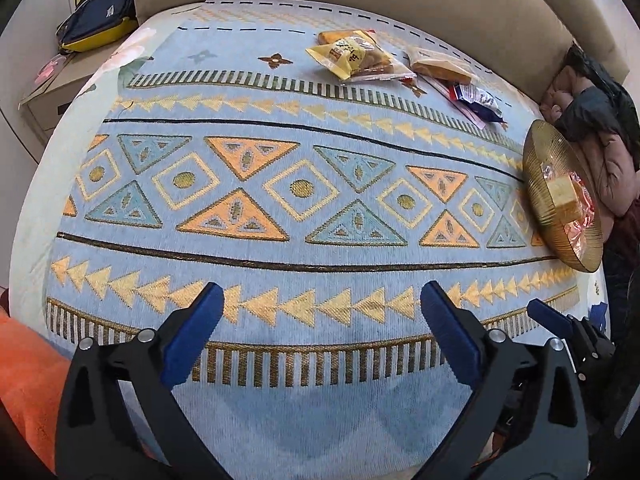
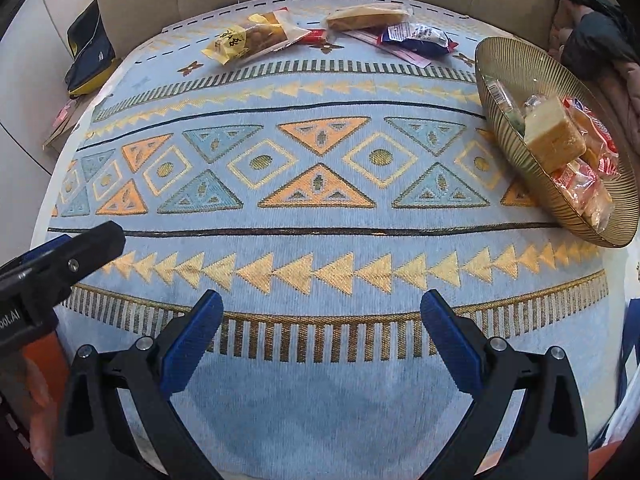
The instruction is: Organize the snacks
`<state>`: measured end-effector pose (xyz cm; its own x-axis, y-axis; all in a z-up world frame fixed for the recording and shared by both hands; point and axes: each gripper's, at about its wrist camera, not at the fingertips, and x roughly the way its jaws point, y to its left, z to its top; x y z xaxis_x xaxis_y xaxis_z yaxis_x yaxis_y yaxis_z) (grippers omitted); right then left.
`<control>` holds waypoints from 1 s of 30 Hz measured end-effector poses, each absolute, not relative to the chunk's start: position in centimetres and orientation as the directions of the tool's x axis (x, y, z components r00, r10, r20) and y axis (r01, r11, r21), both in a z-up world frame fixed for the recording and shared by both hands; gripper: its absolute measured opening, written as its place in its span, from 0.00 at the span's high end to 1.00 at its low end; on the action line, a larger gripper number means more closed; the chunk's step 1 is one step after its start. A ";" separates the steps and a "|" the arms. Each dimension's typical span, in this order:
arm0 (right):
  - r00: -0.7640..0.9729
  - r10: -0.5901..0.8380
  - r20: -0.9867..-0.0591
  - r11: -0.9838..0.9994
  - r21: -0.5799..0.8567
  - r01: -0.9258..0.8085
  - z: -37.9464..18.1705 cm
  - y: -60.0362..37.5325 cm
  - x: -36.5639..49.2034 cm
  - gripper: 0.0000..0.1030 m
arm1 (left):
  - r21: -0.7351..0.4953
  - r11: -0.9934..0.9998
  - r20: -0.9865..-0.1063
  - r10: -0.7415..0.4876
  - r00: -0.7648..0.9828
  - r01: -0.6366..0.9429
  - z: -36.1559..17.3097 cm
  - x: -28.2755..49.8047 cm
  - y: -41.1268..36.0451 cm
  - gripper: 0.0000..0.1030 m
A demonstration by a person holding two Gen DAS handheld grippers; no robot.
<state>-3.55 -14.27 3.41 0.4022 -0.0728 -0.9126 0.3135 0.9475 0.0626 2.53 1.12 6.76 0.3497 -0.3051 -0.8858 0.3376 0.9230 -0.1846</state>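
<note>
1. Left wrist view: my left gripper (image 1: 322, 300) hangs low over the near edge of the patterned cloth (image 1: 280, 200), fingers spread wide and holding nothing. The yellow snack packet (image 1: 346, 55) lies at the far edge, with a dark blue packet (image 1: 478, 102) to its right. The gold bowl (image 1: 538, 184) sits at the right.

2. Right wrist view: my right gripper (image 2: 322, 300) is likewise wide and empty above the cloth's near edge. The bowl (image 2: 516, 80) at the right holds a tan cake block (image 2: 554, 132) and clear-wrapped snacks (image 2: 588, 188).

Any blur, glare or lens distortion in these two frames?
Left wrist view: strong fisheye bending, dark corners; patterned cloth sharp, bowl squashed at the edge. Right wrist view: same bending; bowl and snacks sharp, the left tool soft at the frame edge; no harsh glare.
</note>
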 end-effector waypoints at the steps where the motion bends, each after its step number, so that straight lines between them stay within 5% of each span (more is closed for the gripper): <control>1: 0.402 -0.073 -0.913 0.948 0.062 0.314 3.4 -14.2 -3.5 0.05 | -0.182 0.923 -0.887 -0.303 0.349 0.339 6.7 2.5 1.0 0.05; 30: 0.391 -0.071 -0.918 0.954 0.052 0.294 3.1 -13.5 -3.2 0.05 | -0.145 0.920 -0.876 -0.290 0.385 0.363 7.1 2.2 0.6 0.04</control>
